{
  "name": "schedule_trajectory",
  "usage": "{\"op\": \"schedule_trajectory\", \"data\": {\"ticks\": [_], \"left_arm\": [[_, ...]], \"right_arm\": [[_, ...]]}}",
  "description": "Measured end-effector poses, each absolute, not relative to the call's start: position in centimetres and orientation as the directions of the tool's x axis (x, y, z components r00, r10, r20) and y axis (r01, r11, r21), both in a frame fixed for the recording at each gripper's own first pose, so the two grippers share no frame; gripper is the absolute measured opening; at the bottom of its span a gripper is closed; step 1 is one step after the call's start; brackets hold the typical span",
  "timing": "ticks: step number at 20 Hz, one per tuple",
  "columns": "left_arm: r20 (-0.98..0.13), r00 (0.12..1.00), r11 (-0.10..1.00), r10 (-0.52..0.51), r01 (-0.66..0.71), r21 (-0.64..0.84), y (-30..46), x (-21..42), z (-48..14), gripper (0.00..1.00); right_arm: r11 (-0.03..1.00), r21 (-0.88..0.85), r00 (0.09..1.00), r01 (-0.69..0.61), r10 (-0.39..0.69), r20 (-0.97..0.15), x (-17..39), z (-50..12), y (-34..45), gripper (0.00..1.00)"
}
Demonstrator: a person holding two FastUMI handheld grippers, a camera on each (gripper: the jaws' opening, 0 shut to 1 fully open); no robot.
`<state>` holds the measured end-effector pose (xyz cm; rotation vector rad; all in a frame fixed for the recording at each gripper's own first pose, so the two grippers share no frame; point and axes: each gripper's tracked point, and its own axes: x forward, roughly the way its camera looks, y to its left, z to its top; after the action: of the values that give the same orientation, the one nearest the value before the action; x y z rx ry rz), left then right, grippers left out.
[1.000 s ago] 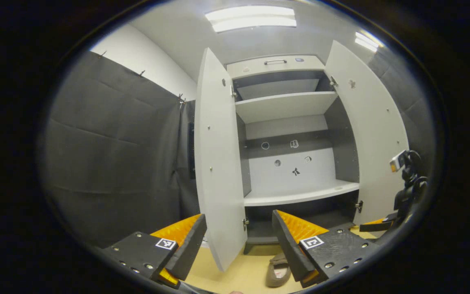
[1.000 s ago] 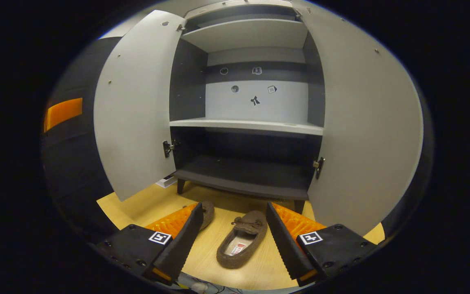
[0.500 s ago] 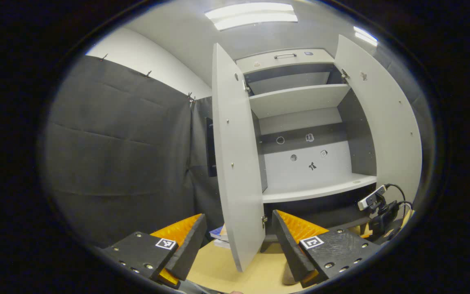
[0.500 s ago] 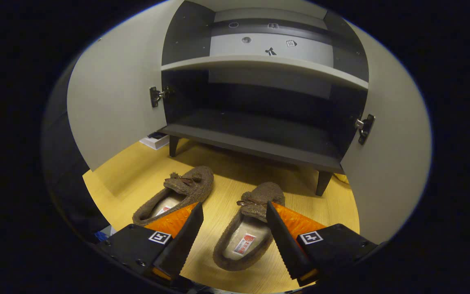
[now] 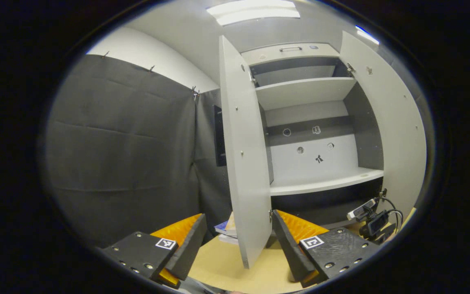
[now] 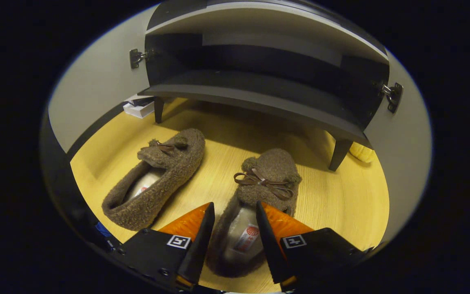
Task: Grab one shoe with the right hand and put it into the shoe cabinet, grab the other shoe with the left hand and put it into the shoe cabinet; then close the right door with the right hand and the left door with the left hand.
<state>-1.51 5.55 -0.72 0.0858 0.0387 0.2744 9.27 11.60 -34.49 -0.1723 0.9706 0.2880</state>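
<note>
The right gripper (image 6: 231,228) has its fingers part-closed astride the near shoe (image 6: 259,192), not clearly pinching, poised to lift it. The other shoe (image 6: 157,175) lies beside it, before the shoe cabinet (image 6: 259,96). The left gripper (image 5: 239,241) waits wide apart, facing the cabinet's left door (image 5: 245,163).

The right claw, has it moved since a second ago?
Yes. The right claw has come down and forward toward the floor: the cabinet's bottom shelf has climbed in its view, and its fingers have narrowed around the right-hand slipper.
</note>
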Motion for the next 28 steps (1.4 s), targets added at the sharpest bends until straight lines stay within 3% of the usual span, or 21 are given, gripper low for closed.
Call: {"op": "schedule_trajectory", "data": {"ticks": [1, 4, 5, 6, 7, 8, 9, 10, 13, 21, 24, 25, 28], "left_arm": [[-0.028, 0.962, 0.959, 0.27, -0.267, 0.09, 5.5, -1.5, -0.7, 0.94], [-0.026, 0.965, 0.961, 0.262, -0.258, 0.096, 5.5, -1.4, -0.9, 0.94], [-0.023, 0.966, 0.962, 0.258, -0.254, 0.098, 5.5, -1.4, -0.8, 0.94], [-0.022, 0.967, 0.963, 0.255, -0.252, 0.099, 5.5, -1.3, -0.8, 0.94], [-0.024, 0.968, 0.964, 0.25, -0.246, 0.096, 5.4, -1.1, -1.0, 0.94], [-0.03, 0.97, 0.967, 0.243, -0.24, 0.09, 5.2, -1.1, -1.1, 0.87], [-0.037, 0.971, 0.969, 0.238, -0.234, 0.082, 5.1, -1.0, -1.3, 1.0], [-0.044, 0.972, 0.971, 0.231, -0.227, 0.077, 5.0, -0.8, -1.7, 0.87], [-0.054, 0.978, 0.977, 0.202, -0.198, 0.075, 4.4, -0.2, -2.4, 0.87], [-0.104, 0.991, 0.995, 0.089, -0.084, 0.051, 1.2, 1.8, -4.8, 0.87], [-0.112, 0.993, 0.998, 0.05, -0.047, 0.03, 0.0, 2.9, -5.6, 0.94], [-0.109, 0.993, 0.999, 0.038, -0.035, 0.024, -0.4, 3.2, -5.7, 1.0], [-0.1, 0.995, 1.0, 0.003, -0.003, 0.008, -1.3, 4.2, -5.8, 1.0]], "right_arm": [[0.948, -0.013, 0.522, -0.317, 0.164, -0.837, 9.2, -34.8, 11.7, 0.61], [0.943, -0.025, 0.516, -0.333, 0.16, -0.842, 9.8, -35.6, 12.0, 0.6], [0.939, -0.02, 0.507, -0.344, 0.168, -0.845, 9.5, -35.4, 12.1, 0.39], [0.94, -0.017, 0.507, -0.342, 0.169, -0.845, 9.5, -35.4, 12.0, 0.42], [0.948, -0.011, 0.517, -0.319, 0.164, -0.84, 9.3, -34.7, 11.9, 0.11], [0.955, 0.013, 0.518, -0.296, 0.172, -0.838, 8.9, -34.4, 12.1, 0.13], [0.953, 0.028, 0.513, -0.302, 0.188, -0.838, 9.1, -34.9, 12.1, 0.03], [0.95, 0.033, 0.527, -0.31, 0.201, -0.826, 9.0, -34.4, 12.0, 0.03], [0.949, 0.04, 0.579, -0.314, 0.225, -0.784, 9.4, -32.0, 11.9, 0.02], [0.954, 0.115, 0.678, -0.278, 0.279, -0.68, 10.4, -22.2, 10.9, 0.02], [0.954, 0.093, 0.728, -0.284, 0.278, -0.626, 11.2, -17.4, 9.9, 0.03], [0.954, 0.083, 0.745, -0.289, 0.278, -0.606, 11.4, -15.8, 9.5, 0.03], [0.953, 0.047, 0.799, -0.298, 0.276, -0.534, 13.1, -11.1, 9.1, 0.03]]}}
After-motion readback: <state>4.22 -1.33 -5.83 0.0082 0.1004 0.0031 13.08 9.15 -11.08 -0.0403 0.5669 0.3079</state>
